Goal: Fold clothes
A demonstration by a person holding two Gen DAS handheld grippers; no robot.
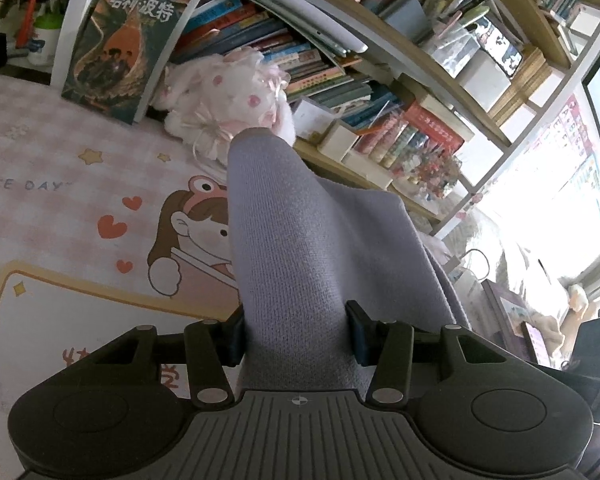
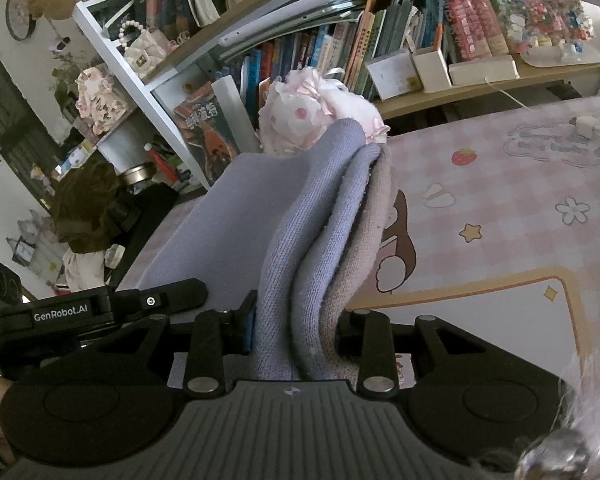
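A lavender knitted garment (image 1: 300, 232) runs up from between the fingers of my left gripper (image 1: 296, 334), which is shut on a thick fold of it. In the right wrist view the same garment (image 2: 312, 232) shows several bunched layers, and my right gripper (image 2: 296, 326) is shut on them. The cloth is lifted above the pink checked desk mat (image 1: 60, 152), (image 2: 500, 208) and stretches between the two grippers. The other gripper's black body (image 2: 100, 312) appears at the left of the right wrist view. The clamped edges are hidden by the fingers.
A pink plush toy (image 1: 228, 92), (image 2: 316, 112) sits at the back of the desk against a bookshelf full of books (image 1: 340, 60), (image 2: 360, 52). A large book (image 1: 128, 44) leans upright at the left. A bright window (image 1: 560, 200) is to the right.
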